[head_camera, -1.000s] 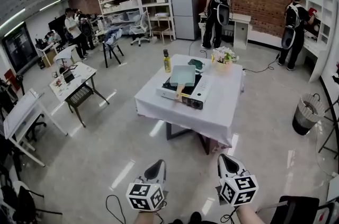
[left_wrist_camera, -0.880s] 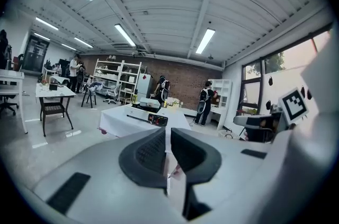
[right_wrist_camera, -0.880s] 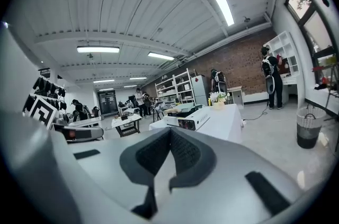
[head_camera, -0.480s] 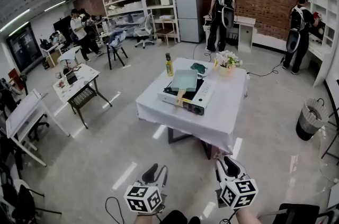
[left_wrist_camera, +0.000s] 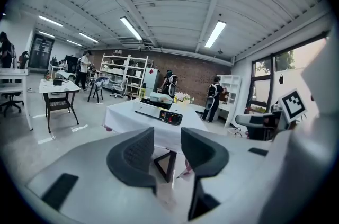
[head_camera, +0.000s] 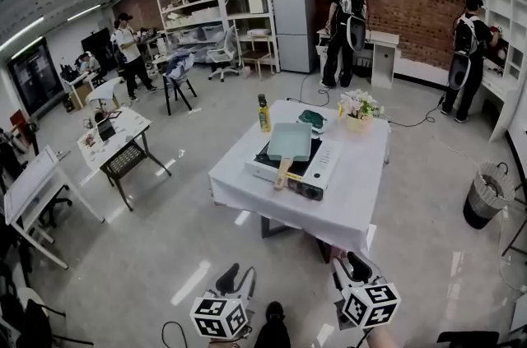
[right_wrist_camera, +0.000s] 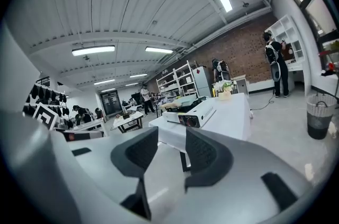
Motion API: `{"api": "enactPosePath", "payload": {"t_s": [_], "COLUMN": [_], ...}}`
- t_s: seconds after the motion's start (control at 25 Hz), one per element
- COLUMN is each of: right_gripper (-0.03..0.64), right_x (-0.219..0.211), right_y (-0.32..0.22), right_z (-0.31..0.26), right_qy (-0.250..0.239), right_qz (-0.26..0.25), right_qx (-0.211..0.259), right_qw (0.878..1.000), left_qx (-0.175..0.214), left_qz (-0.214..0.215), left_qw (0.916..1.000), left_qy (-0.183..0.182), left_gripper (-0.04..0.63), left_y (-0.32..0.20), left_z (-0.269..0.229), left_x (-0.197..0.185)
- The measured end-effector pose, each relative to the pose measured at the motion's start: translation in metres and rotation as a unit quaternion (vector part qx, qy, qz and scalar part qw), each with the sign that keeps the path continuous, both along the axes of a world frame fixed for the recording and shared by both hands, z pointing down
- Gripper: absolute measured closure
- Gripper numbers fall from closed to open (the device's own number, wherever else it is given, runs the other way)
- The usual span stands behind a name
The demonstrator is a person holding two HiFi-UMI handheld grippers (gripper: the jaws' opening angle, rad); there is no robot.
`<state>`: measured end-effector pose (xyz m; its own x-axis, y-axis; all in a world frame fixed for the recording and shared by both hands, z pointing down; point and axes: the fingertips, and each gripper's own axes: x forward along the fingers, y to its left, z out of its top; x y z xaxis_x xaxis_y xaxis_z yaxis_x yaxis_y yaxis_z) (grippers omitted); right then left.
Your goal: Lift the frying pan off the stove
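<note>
Pan (head_camera: 290,141): square, pale teal, its light wooden handle pointing toward the person, resting on the white stove (head_camera: 319,170) on the table (head_camera: 346,202). Left gripper (head_camera: 236,276) and right gripper (head_camera: 352,264) hang well short of it, jaws just opened partway, nothing between them.

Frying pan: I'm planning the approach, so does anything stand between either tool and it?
Nothing visible does. Only floor lies between the left tool, the right tool and the table; both tools' jaws have just been opening, empty. The frying pan sits on the stove, handle toward them; the bottle and flowers stand behind.
</note>
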<state>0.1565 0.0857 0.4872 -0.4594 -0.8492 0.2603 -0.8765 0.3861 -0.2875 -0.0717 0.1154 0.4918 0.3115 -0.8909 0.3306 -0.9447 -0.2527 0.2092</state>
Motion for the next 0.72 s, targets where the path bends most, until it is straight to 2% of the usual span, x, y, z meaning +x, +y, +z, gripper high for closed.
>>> {"api": "enactPosePath", "payload": {"t_s": [0.32, 0.72], "right_gripper": [0.465, 0.465], "right_x": [-0.033, -0.078], "right_y": [-0.101, -0.207], "right_z": [0.0, -0.007], "right_qy": [-0.011, -0.053], "right_qz": [0.005, 0.033], "right_qx": [-0.002, -0.028], "right_qw": [1.0, 0.998], "left_qx": [0.019, 0.024], "left_qz": [-0.009, 0.024], "left_qw": [0.9998, 0.9994], "left_qy": [-0.005, -0.001], "left_gripper": [0.462, 0.462], "left_y": [-0.107, -0.236], "left_z": [-0.002, -0.011], "left_x": [-0.047, -0.092]}}
